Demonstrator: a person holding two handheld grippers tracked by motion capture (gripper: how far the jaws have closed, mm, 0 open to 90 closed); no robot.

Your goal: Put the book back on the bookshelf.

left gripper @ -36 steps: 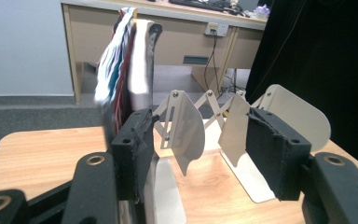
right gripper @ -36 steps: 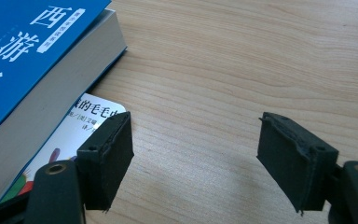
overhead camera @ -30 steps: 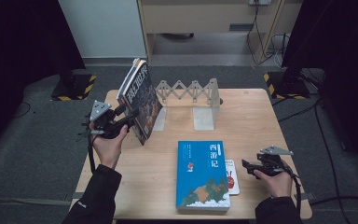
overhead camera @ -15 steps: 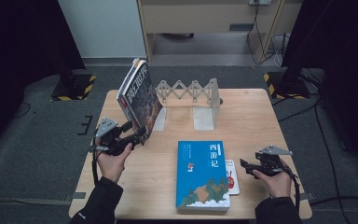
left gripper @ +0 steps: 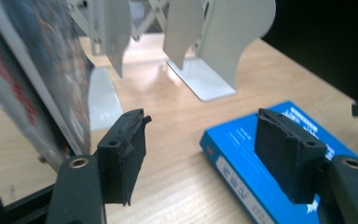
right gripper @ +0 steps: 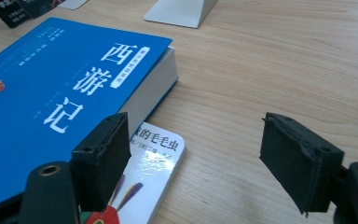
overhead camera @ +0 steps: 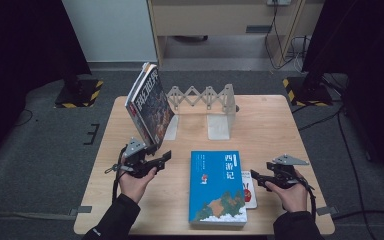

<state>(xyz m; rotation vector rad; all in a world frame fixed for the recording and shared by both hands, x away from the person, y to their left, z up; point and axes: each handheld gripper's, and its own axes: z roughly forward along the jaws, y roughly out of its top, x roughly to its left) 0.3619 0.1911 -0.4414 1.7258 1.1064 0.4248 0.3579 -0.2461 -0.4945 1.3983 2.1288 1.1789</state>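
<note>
Left hand-held gripper [overhead camera: 162,159], jaws wide and empty, is drawing back down-frame from the leaning book [overhead camera: 149,104]; right hand-held gripper [overhead camera: 258,177] is waiting wide beside the blue book [overhead camera: 217,187], bookend rack [overhead camera: 205,107] behind.

Blue book [overhead camera: 218,187] with white lettering, dark-covered book [overhead camera: 150,106] with white lettering on its spine, white bookend [overhead camera: 221,114], pale wood-grain table [overhead camera: 270,125], black gripper pads [right gripper: 103,161]

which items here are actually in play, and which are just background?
In play:
- left claw, open
- leaning book, propped in the rack
- expanding book rack
- blue book, flat
- small white book, under it
- right claw, open

Background:
- cabinet
- floor cables
</note>
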